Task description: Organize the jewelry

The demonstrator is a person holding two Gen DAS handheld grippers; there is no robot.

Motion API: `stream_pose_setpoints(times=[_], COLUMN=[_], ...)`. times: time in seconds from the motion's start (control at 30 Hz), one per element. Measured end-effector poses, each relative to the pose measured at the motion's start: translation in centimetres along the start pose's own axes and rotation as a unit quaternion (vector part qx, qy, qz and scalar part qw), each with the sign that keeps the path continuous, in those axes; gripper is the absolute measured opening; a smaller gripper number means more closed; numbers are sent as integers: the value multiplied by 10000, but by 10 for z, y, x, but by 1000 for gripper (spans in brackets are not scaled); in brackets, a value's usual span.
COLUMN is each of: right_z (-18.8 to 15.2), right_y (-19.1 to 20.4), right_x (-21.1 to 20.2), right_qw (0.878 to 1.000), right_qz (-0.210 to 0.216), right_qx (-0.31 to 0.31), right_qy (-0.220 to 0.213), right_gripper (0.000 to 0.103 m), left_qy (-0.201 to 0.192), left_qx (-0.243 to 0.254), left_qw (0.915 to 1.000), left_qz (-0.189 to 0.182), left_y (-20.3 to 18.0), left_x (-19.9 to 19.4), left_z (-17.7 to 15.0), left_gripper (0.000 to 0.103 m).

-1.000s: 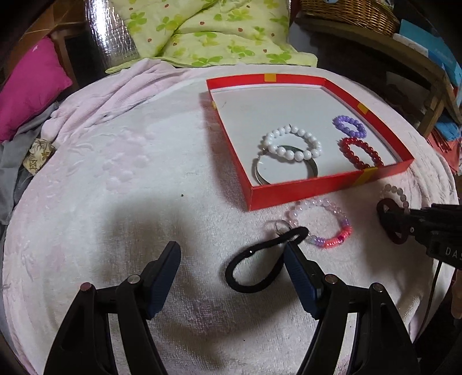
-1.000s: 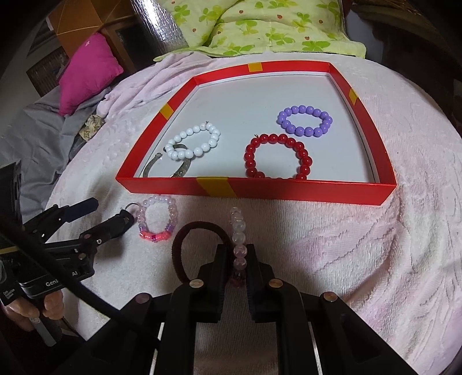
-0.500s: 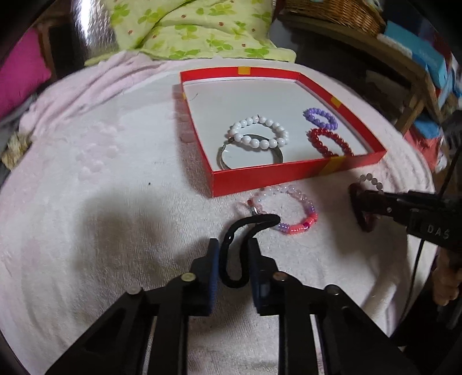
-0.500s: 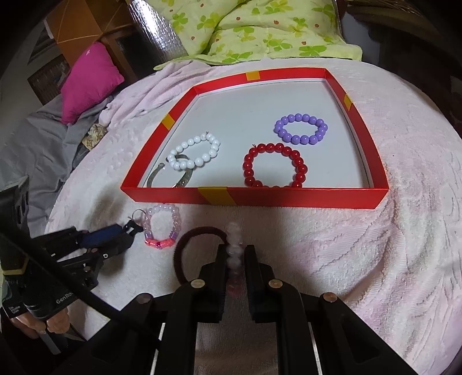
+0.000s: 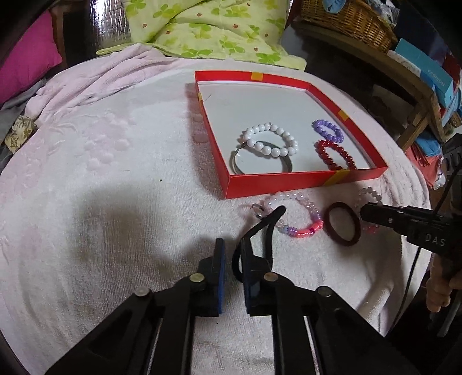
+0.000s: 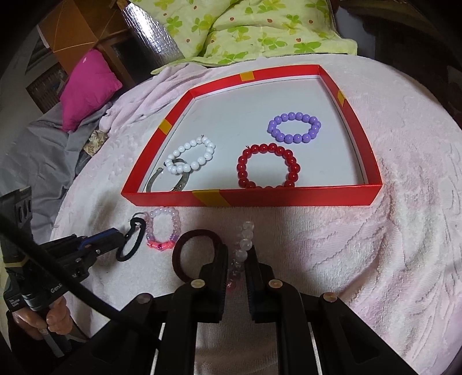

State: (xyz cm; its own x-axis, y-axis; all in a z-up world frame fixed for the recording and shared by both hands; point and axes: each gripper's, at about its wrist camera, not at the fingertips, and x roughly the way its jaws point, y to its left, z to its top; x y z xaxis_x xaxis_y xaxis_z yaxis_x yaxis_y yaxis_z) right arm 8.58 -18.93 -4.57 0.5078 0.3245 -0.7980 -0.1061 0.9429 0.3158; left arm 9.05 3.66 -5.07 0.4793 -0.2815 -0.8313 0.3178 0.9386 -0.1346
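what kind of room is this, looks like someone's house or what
Most likely a bedroom at home: a green clover-print quilt and a magenta pillow lie behind a pink terry towel spread like bedding, with a woven wicker basket on a wooden shelf nearby.

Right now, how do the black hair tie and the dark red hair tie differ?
The black hair tie is pinched by the left gripper and squeezed into a narrow loop; the dark red hair tie lies free on the towel, an open ring. The black one is thinner, the dark red thicker. Both are outside the red tray.
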Motion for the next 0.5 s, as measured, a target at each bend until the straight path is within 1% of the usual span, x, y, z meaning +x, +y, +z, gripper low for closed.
stream_pose_setpoints(times=[0.03, 0.07, 0.1, 0.13, 0.17, 0.23, 0.27, 0.3, 0.37, 0.5], right_z=[0, 0, 1, 1, 1, 2, 2, 3, 4, 5], right_y=[0, -1, -3, -4, -6, -9, -10, -11, -15, -19], right_x=[0, 0, -1, -1, -2, -2, -2, -4, -8, -11], right_qw=[10000, 10000, 10000, 10000, 9999, 9998, 9998, 9999, 9998, 9997], right_qz=[27, 45, 58, 58, 60, 50, 2, -73, -162, -173], right_qx=[10, 32, 62, 80, 114, 159, 168, 151, 133, 143], right_qy=[12, 7, 4, 9, 33, 73, 67, 38, -37, -84], right_gripper=[13, 13, 13, 13, 14, 22, 29, 33, 33, 33], left_qy=[17, 35, 31, 11, -34, -85, -86, -69, -29, 95], left_qx=[28, 65, 98, 132, 193, 293, 319, 344, 423, 572], left_qw=[10000, 10000, 9999, 9998, 9997, 9994, 9993, 9992, 9990, 9981], left_qz=[20, 58, 97, 127, 170, 191, 182, 169, 167, 200], left_y=[-1, -2, -3, -4, -6, -8, -9, -11, -13, -20], left_x=[1, 2, 2, 2, 0, -3, -3, -2, -1, 8], left_z=[0, 0, 0, 0, 0, -2, -2, -3, -4, -6], left_gripper=[18, 29, 35, 47, 52, 53, 54, 55, 58, 58])
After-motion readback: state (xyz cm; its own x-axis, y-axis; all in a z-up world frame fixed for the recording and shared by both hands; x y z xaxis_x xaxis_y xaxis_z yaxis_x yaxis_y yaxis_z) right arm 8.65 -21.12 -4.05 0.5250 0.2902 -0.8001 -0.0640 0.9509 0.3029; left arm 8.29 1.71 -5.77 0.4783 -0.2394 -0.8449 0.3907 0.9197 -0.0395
